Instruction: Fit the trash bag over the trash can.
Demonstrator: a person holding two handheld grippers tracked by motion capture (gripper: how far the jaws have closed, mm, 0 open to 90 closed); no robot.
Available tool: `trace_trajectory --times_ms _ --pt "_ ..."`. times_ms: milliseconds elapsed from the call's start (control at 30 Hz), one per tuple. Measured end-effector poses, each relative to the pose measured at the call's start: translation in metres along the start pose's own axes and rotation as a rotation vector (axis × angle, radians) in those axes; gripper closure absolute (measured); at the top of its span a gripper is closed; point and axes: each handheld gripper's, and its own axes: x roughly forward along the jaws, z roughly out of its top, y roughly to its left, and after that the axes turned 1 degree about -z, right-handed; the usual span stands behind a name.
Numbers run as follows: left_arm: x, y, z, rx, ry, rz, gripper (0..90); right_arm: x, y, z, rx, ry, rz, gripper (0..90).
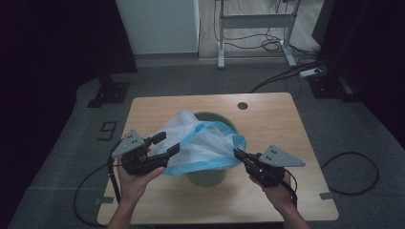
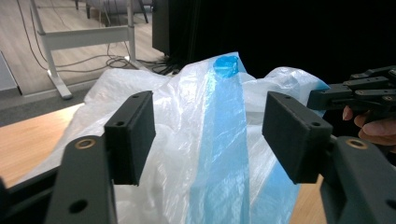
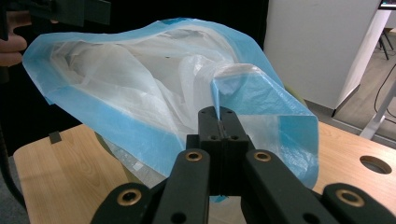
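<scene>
A thin white plastic bag (image 1: 200, 143) with a blue band along its rim lies draped over a green bin (image 1: 206, 177) in the middle of the wooden table (image 1: 267, 124). My left gripper (image 1: 167, 144) is at the bag's left side and is open. In the left gripper view the bag (image 2: 177, 116) sits between the spread jaws of that gripper (image 2: 212, 135), and the pads do not press on it. My right gripper (image 1: 236, 152) is shut on the blue rim at the bag's right. The right gripper view shows this gripper (image 3: 218, 114) pinching the rim, with the bag's mouth (image 3: 140, 79) gaping beyond it.
A round cable hole (image 1: 242, 105) sits in the table's far right part. Behind the table stand a white desk frame (image 1: 255, 21) and a white cabinet (image 1: 157, 24), with cables (image 1: 286, 71) on the floor. Dark drapes hang on both sides.
</scene>
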Motion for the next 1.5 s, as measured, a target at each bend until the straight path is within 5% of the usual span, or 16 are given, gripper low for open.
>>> trace_trajectory --times_ms 367,667,900,1067,1267,1500 --pt "0.023 -0.004 0.005 0.017 0.077 0.017 24.4 0.001 -0.001 0.000 0.005 0.004 0.001 89.2" --pt "0.041 -0.002 0.006 0.040 0.123 0.086 27.4 0.002 -0.002 0.002 0.001 0.001 0.003 89.2" --pt "0.047 0.001 0.003 0.045 0.144 0.126 40.2 0.003 -0.001 0.003 -0.003 -0.002 0.004 89.2" --pt "0.048 0.006 -0.001 0.052 0.149 0.144 57.6 0.001 -0.002 0.004 -0.001 -0.006 -0.002 89.2" --pt "0.046 0.015 -0.004 0.064 0.138 0.084 87.2 -0.001 -0.004 0.005 -0.005 -0.008 -0.010 89.2" --pt "0.038 0.026 0.000 0.027 0.040 0.092 90.0 -0.004 -0.007 -0.002 0.006 -0.001 -0.019 89.2"
